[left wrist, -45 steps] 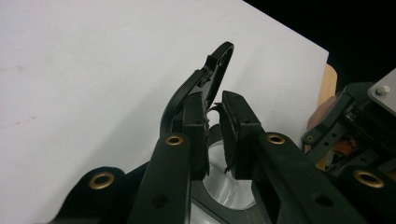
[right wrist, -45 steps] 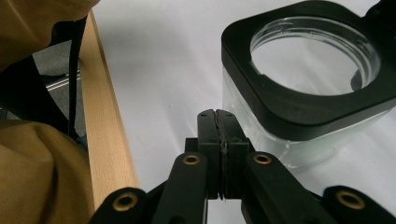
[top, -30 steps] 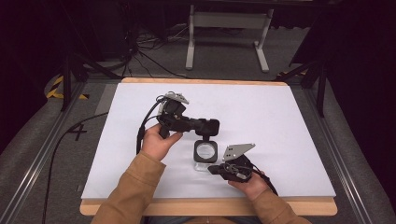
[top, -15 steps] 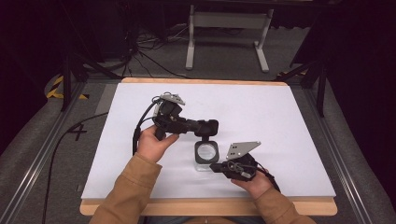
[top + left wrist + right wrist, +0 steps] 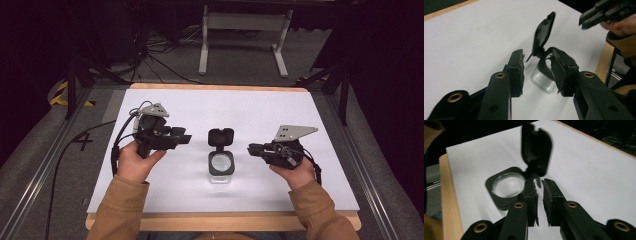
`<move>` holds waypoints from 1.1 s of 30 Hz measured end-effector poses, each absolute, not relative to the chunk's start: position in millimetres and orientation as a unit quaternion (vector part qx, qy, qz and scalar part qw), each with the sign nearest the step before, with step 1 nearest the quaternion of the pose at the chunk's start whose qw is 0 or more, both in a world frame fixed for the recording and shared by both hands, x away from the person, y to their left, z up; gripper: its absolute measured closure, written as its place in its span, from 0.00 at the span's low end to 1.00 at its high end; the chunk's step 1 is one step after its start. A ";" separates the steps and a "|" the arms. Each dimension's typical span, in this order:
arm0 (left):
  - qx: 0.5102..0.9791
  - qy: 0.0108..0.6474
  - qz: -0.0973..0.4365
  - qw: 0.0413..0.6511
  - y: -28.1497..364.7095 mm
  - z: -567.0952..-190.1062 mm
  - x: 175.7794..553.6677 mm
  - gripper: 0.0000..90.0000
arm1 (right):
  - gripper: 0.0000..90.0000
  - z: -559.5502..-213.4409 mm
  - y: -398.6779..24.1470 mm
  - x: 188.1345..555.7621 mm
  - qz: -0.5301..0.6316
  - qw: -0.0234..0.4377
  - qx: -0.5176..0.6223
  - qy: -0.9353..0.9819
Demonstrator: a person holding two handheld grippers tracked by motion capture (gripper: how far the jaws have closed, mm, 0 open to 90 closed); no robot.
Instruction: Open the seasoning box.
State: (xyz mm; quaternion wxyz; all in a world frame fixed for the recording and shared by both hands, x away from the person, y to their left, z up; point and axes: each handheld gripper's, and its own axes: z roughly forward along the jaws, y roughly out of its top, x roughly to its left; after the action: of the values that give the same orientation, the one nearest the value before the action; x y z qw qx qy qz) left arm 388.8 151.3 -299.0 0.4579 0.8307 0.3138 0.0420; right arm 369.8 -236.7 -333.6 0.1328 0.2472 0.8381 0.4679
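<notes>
A small clear container (image 5: 220,167) with a black collar is seen standing near the middle of the white table (image 5: 310,120), its hinged black lid (image 5: 220,137) flipped up on the far side. The left gripper (image 5: 181,138) is held to its left with jaws spread, just opened, and nothing is clasped. The right gripper (image 5: 251,149) is held to its right, well apart; its jaws, also just opened, are parted only narrowly and apparently grip nothing, though blur hampers the right gripper view
</notes>
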 end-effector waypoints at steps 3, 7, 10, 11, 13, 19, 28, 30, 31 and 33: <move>0.827 0.328 0.052 0.453 160.6 -304.2 388.3 0.67 | 0.86 -331.9 -244.1 376.1 0.462 0.143 0.260 0.836; 0.825 0.341 0.065 0.446 175.1 -314.5 391.8 0.65 | 0.83 -331.5 -261.4 389.3 0.451 0.161 0.291 0.828; 0.816 0.354 0.077 0.450 184.5 -326.1 394.8 0.63 | 0.80 -333.0 -276.1 397.1 0.446 0.171 0.316 0.820; 0.814 0.356 0.080 0.452 186.9 -329.5 396.1 0.63 | 0.79 -334.0 -281.5 399.6 0.441 0.176 0.325 0.818; 0.813 0.360 0.078 0.450 189.5 -333.2 398.3 0.63 | 0.78 -335.1 -286.1 401.6 0.439 0.178 0.332 0.816; 0.811 0.379 0.065 0.440 200.0 -354.9 413.7 0.64 | 0.75 -347.0 -310.1 414.0 0.422 0.184 0.380 0.802; 0.803 0.424 0.063 0.414 208.9 -387.2 431.7 0.66 | 0.72 -378.8 -328.1 432.7 0.378 0.169 0.429 0.802; 0.805 0.429 0.058 0.406 208.7 -393.4 434.5 0.66 | 0.71 -385.6 -330.4 435.6 0.369 0.166 0.436 0.804; 0.806 0.430 0.058 0.402 208.2 -395.5 435.3 0.66 | 0.71 -388.5 -331.3 437.0 0.366 0.166 0.436 0.805; 0.812 0.430 0.058 0.390 205.7 -401.0 438.1 0.66 | 0.70 -393.5 -332.6 439.1 0.362 0.163 0.439 0.806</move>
State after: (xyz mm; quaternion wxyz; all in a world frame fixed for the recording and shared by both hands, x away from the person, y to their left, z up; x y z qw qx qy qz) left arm 438.1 205.7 -401.0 0.3902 0.8122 0.4297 0.0584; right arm 439.1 -332.6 -393.5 0.1631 0.4389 0.8061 0.3620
